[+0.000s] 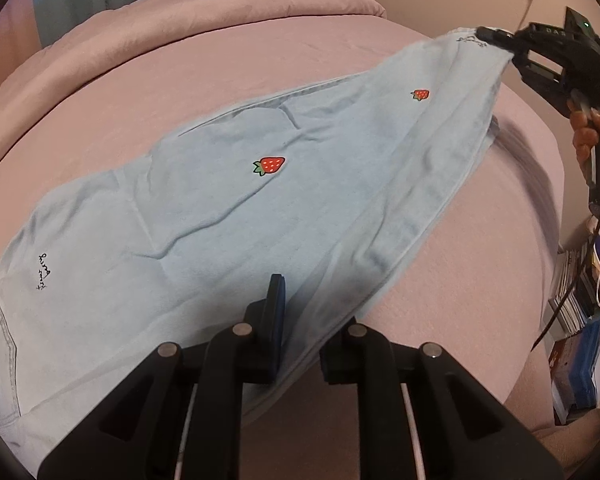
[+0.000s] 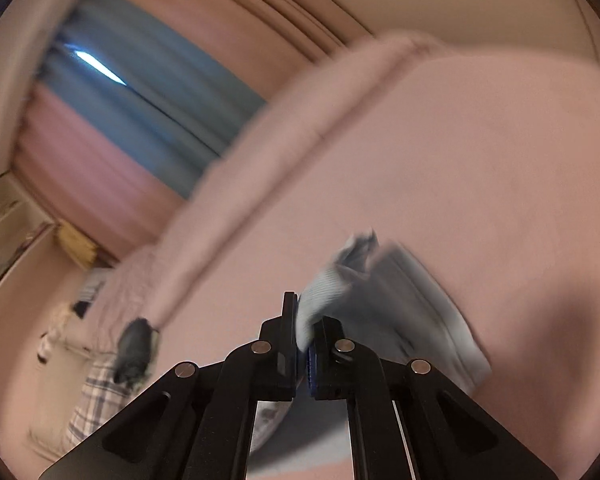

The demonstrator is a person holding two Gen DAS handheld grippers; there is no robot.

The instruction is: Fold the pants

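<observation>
Light blue pants (image 1: 228, 216) with red strawberry prints lie spread across the pink bed (image 1: 204, 80). My left gripper (image 1: 296, 320) is shut on the pants' near edge, with cloth draped between the fingers. My right gripper (image 1: 500, 40) is at the upper right of the left wrist view, shut on the pants' far corner and holding it lifted off the bed. In the blurred right wrist view the right gripper (image 2: 306, 332) pinches a bunch of blue fabric (image 2: 380, 292) between its pads.
A rolled pink duvet (image 1: 160, 28) lies along the far side of the bed. Blue and pink curtains (image 2: 140, 100) hang behind. Books and boxes (image 1: 580, 340) are stacked right of the bed. A plaid cloth and a dark object (image 2: 134, 348) lie at the left.
</observation>
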